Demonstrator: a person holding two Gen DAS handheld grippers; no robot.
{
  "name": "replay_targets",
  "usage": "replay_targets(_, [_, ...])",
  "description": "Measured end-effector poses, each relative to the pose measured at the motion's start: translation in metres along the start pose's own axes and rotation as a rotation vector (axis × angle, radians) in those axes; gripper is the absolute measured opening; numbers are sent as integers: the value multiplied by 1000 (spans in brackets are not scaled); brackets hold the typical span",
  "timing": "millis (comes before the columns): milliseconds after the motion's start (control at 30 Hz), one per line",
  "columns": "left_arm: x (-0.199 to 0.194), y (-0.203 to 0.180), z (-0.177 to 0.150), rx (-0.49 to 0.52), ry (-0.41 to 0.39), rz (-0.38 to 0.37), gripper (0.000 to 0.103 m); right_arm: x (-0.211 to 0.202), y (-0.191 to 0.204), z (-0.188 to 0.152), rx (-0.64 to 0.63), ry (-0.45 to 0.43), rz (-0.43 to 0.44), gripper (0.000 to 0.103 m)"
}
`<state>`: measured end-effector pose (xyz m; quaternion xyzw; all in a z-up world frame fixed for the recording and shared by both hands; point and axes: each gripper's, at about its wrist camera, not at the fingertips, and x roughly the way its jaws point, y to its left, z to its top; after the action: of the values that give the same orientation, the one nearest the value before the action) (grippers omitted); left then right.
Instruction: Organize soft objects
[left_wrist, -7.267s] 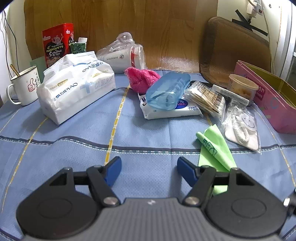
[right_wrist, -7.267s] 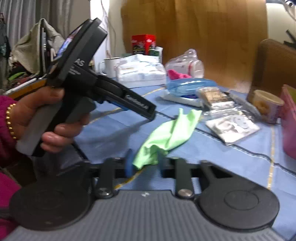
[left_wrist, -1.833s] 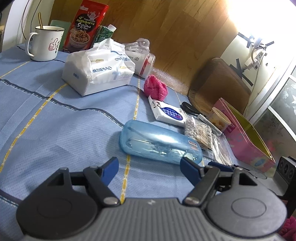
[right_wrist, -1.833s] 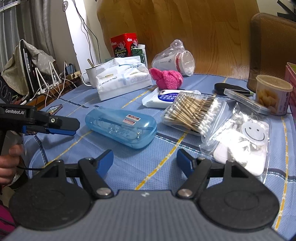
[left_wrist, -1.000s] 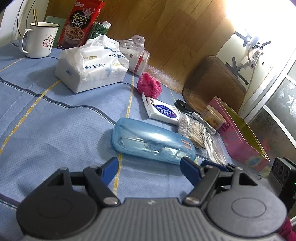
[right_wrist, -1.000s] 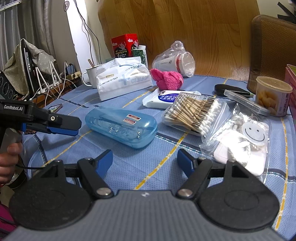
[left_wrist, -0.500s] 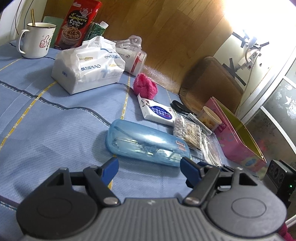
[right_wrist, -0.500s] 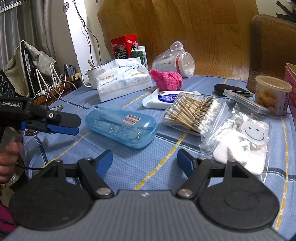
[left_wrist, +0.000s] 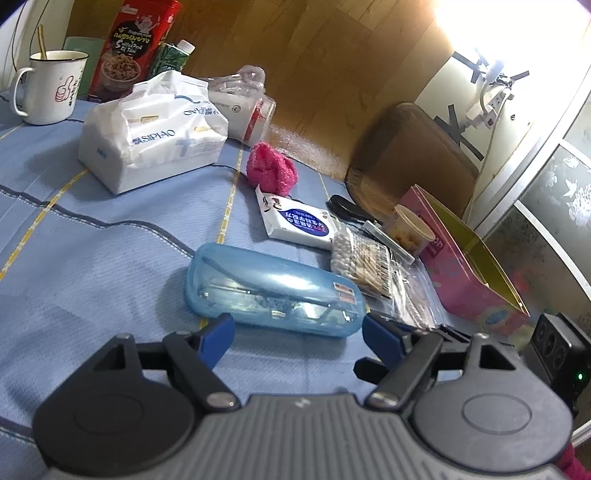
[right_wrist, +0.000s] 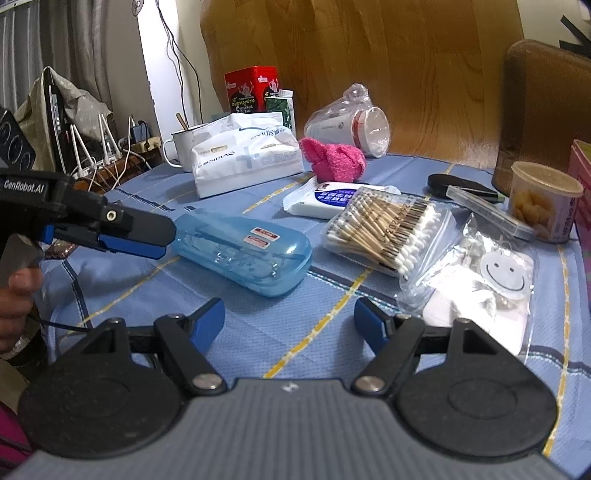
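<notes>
Fuzzy pink cloth (bunched) lies beside white wipes pack.

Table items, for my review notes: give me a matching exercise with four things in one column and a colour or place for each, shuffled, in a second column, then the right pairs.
Things:
1. glasses case
2. fluffy cloth
3. cotton swabs
4. mug

Descriptions:
A. pink, next to the tissue pack
B. white, with a thumbs-up drawing
C. clear blue, nearest both grippers
D. in a clear zip bag

Pairs: 1-C, 2-A, 3-D, 4-B
</notes>
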<state>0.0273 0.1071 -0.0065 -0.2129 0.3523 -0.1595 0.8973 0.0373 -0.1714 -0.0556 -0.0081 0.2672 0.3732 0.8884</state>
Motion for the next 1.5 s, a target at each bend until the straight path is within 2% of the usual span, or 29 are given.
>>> replay_targets(267, [7, -5, 5, 15, 9, -14, 82, 3, 0, 1, -16, 3, -3, 79])
replay_targets(367, [9, -5, 6, 11, 10, -22, 89, 4, 2, 1, -28, 5, -4, 79])
replay_targets(633, [9, 0, 11, 0, 5, -36, 90, 8, 6, 4, -61, 16, -5, 79])
replay_targets(800, [13, -2, 21, 22, -7, -16, 90, 10, 6, 6, -83, 19, -12, 79])
replay_targets(867, [12, -3, 27, 23, -27, 4, 90, 11, 7, 8, -88, 18, -5, 79])
replay_targets(967, [4, 0, 34, 16, -66, -6, 90, 9, 11, 9, -101, 12, 19, 80])
replay_targets(1067, [4, 5, 40, 19, -84, 34, 92, 12, 14, 10, -111, 19, 38, 80])
replay_targets(1300, [31, 16, 42, 15, -22, 23, 96, 28, 20, 12, -125, 43, 41, 80])
replay_targets(1367, [37, 13, 37, 29, -3, 14, 91, 31, 21, 14, -129, 45, 42, 79])
replay_targets(1400, [40, 13, 35, 26, 7, -1, 83, 32, 22, 14, -133, 44, 37, 78])
replay_targets(1433, [41, 12, 33, 28, 13, -21, 70, 33, 22, 15, -137, 43, 36, 72])
replay_targets(1467, [42, 10, 32, 29, 29, -45, 62, 33, 23, 15, -140, 40, 38, 65])
replay_targets(1500, [45, 9, 30, 26, 56, -76, 49, 33, 23, 15, -141, 39, 47, 62])
